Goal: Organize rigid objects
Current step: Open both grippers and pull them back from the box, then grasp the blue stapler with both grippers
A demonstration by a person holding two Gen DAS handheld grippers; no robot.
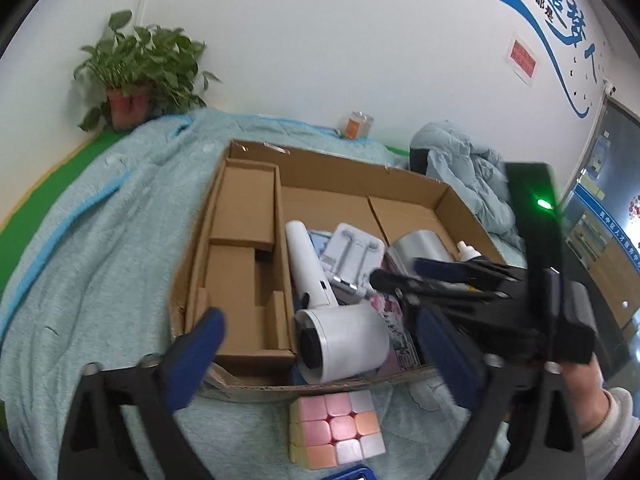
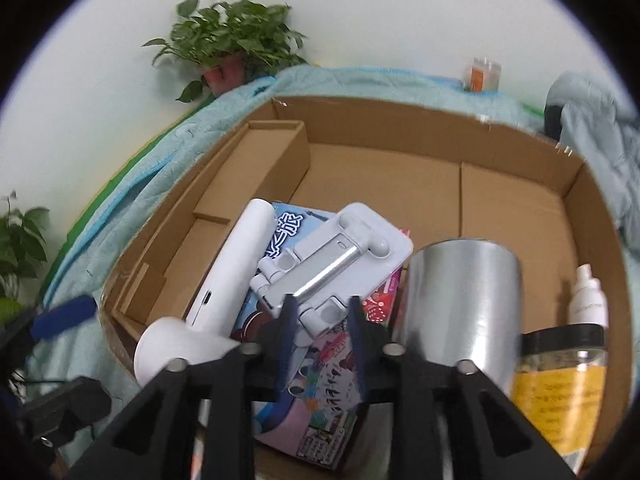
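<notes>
Nearest my wide-open left gripper [image 1: 320, 360] sits a cube [image 1: 338, 428] on the blanket [image 1: 100, 260], just outside the box [image 1: 320, 168]. My right gripper [image 2: 322, 320], jaws narrowly parted and holding nothing, hovers over the stand [image 2: 336, 256] inside the box.

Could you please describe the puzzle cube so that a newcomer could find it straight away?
Find the big cardboard box on the blue blanket. The puzzle cube sits outside it, against its near wall, below the white hair dryer. Only it has pastel pink, orange and white squares.
</notes>
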